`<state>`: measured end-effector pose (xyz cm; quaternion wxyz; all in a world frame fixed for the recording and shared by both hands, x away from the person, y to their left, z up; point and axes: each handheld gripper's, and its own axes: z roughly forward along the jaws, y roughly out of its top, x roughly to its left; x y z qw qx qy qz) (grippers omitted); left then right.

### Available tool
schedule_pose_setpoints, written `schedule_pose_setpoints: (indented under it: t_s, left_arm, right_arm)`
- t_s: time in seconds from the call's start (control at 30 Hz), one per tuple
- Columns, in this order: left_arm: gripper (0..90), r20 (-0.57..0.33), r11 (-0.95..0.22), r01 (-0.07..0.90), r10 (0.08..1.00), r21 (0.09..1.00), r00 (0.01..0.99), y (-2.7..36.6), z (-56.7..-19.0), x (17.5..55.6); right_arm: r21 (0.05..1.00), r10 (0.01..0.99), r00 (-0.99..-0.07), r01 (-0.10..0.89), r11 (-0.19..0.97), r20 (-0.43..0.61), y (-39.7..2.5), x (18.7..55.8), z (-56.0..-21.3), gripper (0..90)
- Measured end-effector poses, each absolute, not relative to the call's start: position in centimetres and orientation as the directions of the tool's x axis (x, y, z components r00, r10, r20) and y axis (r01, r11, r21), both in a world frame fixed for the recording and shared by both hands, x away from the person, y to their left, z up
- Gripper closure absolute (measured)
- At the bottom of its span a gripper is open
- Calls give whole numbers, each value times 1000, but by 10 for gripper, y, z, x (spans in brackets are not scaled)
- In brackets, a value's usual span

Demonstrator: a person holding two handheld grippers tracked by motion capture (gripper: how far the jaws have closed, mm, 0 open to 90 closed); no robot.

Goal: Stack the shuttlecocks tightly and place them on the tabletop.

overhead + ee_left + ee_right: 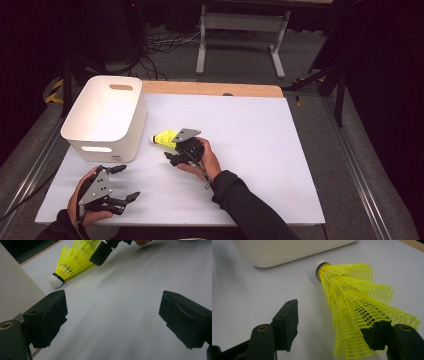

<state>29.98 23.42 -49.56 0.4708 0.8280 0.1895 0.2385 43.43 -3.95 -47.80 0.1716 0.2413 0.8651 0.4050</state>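
A yellow mesh shuttlecock (164, 138) with a white cork tip lies on its side on the white table sheet (250, 150), tip toward the bin. My right gripper (174, 149) is open at its skirt end. In the right gripper view the shuttlecock (354, 302) has its skirt between the jaws of the right gripper (332, 322), against the right one, with a gap to the left one. My left gripper (127, 182) is open near the front left of the sheet, with nothing between its jaws (113, 307). It looks toward the shuttlecock (72, 261) and a jaw of the right gripper (102, 253).
A white plastic bin (107, 117) with handle slots stands at the left of the sheet, just beyond the shuttlecock's tip. A wooden table edge (210, 89) runs along the back. Cables and another table's legs (201, 45) are on the floor behind.
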Motion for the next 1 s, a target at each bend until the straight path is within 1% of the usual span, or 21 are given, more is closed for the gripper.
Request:
schedule_pose_setpoints:
  t_s: [0.03,0.1,0.13,0.2,0.27,0.3,0.37,0.43,0.47,0.57,0.73,0.77,0.9,1.0]
  left_arm:
    - [90,216,-485,89,538,870,815,234,-496,300]
    - [90,216,-486,89,537,869,816,234,-496,300]
    - [91,215,-486,90,536,869,816,234,-496,300]
    - [94,207,-484,98,537,870,818,233,-497,301]
    - [97,207,-484,96,535,870,819,234,-497,301]
    - [98,205,-482,97,534,871,820,234,-497,300]
    - [99,207,-485,96,534,869,820,235,-497,301]
    - [100,202,-481,97,533,872,821,235,-497,300]
    - [100,202,-479,96,533,872,822,235,-497,300]
    - [100,202,-481,97,532,871,823,234,-497,300]
    - [101,204,-486,97,528,869,824,233,-498,300]
    - [100,205,-486,97,529,868,824,233,-498,300]
    - [100,205,-483,98,536,870,819,234,-497,300]
    - [99,205,-480,98,540,872,816,235,-497,300]
  right_arm:
    - [778,567,-816,281,562,-114,-37,436,-478,406]
    - [777,575,-808,277,565,-130,-35,438,-477,419]
    - [777,592,-793,279,564,-145,-29,444,-477,447]
    - [778,617,-777,309,547,-126,-23,452,-478,497]
    - [775,620,-778,326,541,-106,-16,458,-478,513]
    - [778,615,-782,327,537,-96,-13,460,-479,545]
    - [775,597,-798,324,543,-84,-6,463,-480,537]
    - [773,589,-804,318,548,-86,0,464,-482,495]
    - [770,589,-802,312,556,-100,2,464,-483,515]
    - [769,606,-790,329,548,-94,-2,470,-483,642]
    - [763,611,-781,315,564,-128,-1,469,-483,733]
    - [766,612,-780,313,562,-130,0,468,-482,781]
    - [761,598,-788,298,576,-145,-1,466,-481,798]
    - [772,602,-787,297,562,-136,-3,464,-479,801]
